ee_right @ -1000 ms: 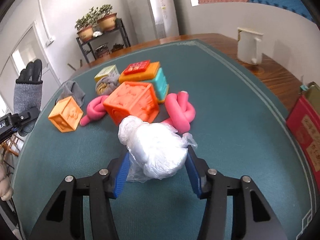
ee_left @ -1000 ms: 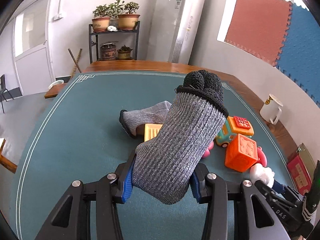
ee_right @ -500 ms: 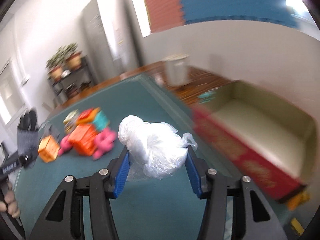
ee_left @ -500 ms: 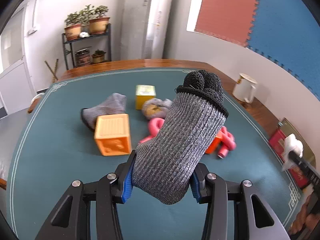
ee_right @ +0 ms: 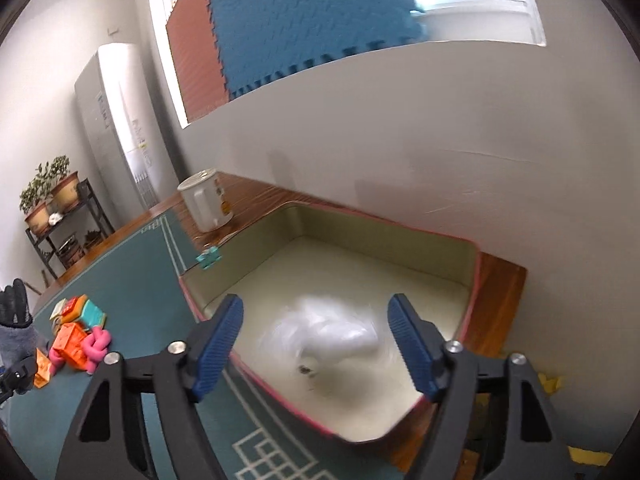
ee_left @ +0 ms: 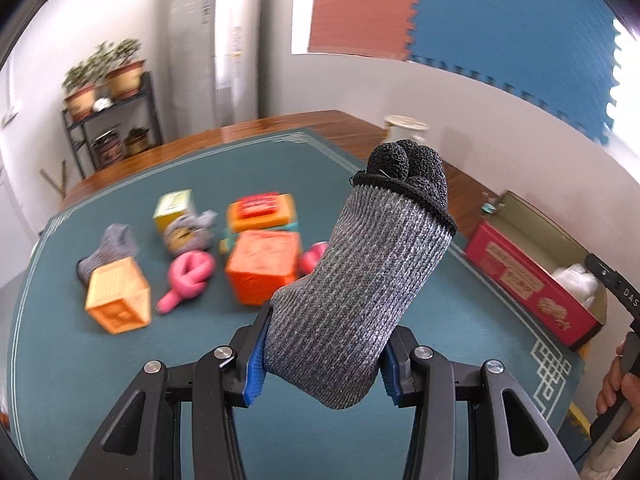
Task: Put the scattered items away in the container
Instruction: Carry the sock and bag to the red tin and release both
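My left gripper (ee_left: 320, 364) is shut on a grey knit glove with black fingertips (ee_left: 360, 280), held above the green mat. My right gripper (ee_right: 316, 344) is open over the red box with a cream inside (ee_right: 400, 248). A white plastic bag (ee_right: 336, 336), blurred, lies in the box below the open jaws. The box (ee_left: 524, 276) and the bag (ee_left: 578, 280) also show at the right of the left wrist view. Orange blocks (ee_left: 262, 266), a pink knotted toy (ee_left: 188, 276), a second grey glove (ee_left: 108, 250) and other toys lie on the mat.
A white mug (ee_right: 206, 200) stands on the wooden table edge behind the box. A teal clip (ee_right: 208, 258) sits on the box's near corner. The wall runs close behind the box. A plant shelf (ee_left: 108, 120) stands beyond the table's far end.
My right gripper swung from the toy pile to over the box, opened and let go of the white bag, which dropped in. The left gripper turned right with the glove.
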`<state>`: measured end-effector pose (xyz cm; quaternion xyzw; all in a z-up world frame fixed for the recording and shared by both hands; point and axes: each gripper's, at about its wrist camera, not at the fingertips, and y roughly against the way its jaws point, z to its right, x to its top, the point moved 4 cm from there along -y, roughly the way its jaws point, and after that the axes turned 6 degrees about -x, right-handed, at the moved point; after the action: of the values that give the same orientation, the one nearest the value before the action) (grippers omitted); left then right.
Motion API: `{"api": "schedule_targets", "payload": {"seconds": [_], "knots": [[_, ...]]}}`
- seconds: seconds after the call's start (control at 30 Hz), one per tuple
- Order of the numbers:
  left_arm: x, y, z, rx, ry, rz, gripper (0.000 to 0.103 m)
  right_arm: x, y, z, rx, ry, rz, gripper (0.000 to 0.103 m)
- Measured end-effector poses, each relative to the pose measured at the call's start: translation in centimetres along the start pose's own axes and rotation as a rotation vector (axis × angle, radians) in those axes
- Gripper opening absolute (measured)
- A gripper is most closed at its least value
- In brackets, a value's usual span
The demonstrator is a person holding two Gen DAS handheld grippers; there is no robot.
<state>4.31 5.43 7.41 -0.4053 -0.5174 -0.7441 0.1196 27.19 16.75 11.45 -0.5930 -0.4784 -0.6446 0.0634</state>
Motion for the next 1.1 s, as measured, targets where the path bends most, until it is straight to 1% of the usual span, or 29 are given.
{"api": "schedule_targets", "payload": {"seconds": [0.27, 0.5, 0.63, 0.8, 0.83, 0.9, 0.93, 1.0, 1.07, 1.1], "knots": [[1.9, -1.7, 7.9, -0.085, -0.127, -0.037, 0.048, -0.4, -0.2, 2.6, -0.002, -0.039, 0.037, 0.079], [4.8, -3.5, 15.1, -0.177, -0.224, -0.028, 0.048, 0.1, 0.6, 4.6, 0.001, -0.086, 0.091, 0.079], [6.3, -5.3, 17.9, -0.216, -0.249, -0.033, 0.048, 0.4, 1.2, 5.5, -0.025, -0.088, 0.119, 0.08], [7.4, -7.7, 21.0, -0.277, -0.288, -0.043, 0.048, 0.1, 1.0, 6.9, -0.043, -0.11, 0.108, 0.08], [7.7, -8.4, 21.4, -0.292, -0.294, -0.039, 0.05, 0.0, 0.8, 7.2, -0.046, -0.117, 0.105, 0.08], [7.8, -9.0, 22.6, -0.347, -0.317, -0.037, 0.054, -0.2, 0.6, 7.7, -0.05, -0.132, 0.097, 0.08], [7.8, -9.2, 23.0, -0.36, -0.329, -0.04, 0.06, -0.3, 0.5, 7.8, -0.05, -0.138, 0.092, 0.08], [7.6, -9.2, 23.2, -0.365, -0.339, -0.032, 0.071, -0.5, 0.5, 8.0, -0.052, -0.144, 0.087, 0.08], [7.5, -8.6, 22.8, -0.372, -0.34, -0.009, 0.078, -0.6, 0.4, 8.0, -0.053, -0.144, 0.084, 0.08], [7.5, -8.4, 22.5, -0.366, -0.339, -0.004, 0.079, -0.6, 0.4, 7.9, -0.052, -0.146, 0.083, 0.08]]}}
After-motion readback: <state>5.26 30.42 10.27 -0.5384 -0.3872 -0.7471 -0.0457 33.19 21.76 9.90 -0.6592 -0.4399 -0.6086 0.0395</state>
